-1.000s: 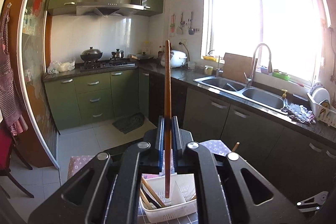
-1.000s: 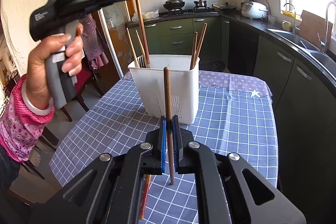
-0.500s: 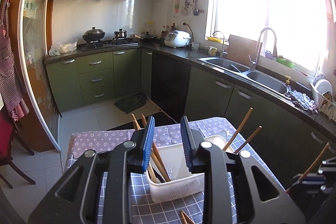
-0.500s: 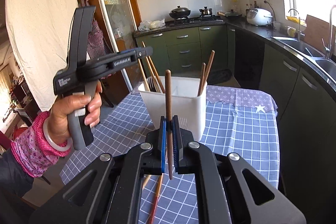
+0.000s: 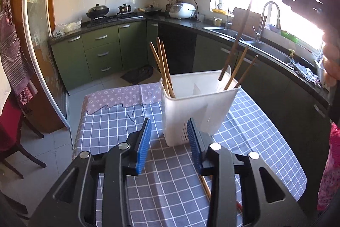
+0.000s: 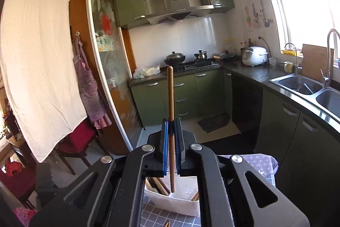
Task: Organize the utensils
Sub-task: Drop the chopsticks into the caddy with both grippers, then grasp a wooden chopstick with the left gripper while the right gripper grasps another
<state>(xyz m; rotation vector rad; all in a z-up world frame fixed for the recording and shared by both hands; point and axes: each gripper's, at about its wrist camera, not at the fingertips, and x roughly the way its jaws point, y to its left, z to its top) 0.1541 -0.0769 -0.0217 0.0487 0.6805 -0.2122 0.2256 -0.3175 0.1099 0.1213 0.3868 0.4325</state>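
While pinching one brown chopstick [image 6: 170, 95] tight in the right gripper [image 6: 171, 120], hung it upright over the white holder [image 5: 197, 107]. Pads clamped on the shaft low down, most of the stick above the jaws. Put its lower tip at about rim level, over the holder's right compartment. Could not tell whether already below the rim.

Logged the left gripper [image 5: 169, 122] as empty: jaws apart, just been opening, nothing between the pads. Aimed down at the holder's near wall, close but not touching. No grip there.

Counted three chopsticks [image 5: 162, 65] leaning in the left compartment and two more [image 5: 240, 69] leaning in the right one. Spotted a loose chopstick [image 5: 205, 186] flat on the checked tablecloth [image 5: 119, 120], partly hidden under the left gripper's right finger. Holder upright on the cloth, near the table's far end.

Judged the step as the drop-in: stick carried over the holder, not yet released. Task partly done, at least one utensil left on the table.

Next move, as a guess: needed to lower the held stick straight down into the right compartment, clear of the two already leaning there, then part the right jaws and lift off. Called for a steady vertical line, since a tilted tip could catch the rim or the divider. After that, likely needed the left gripper down on the loose stick, jaws set across its shaft before closing.
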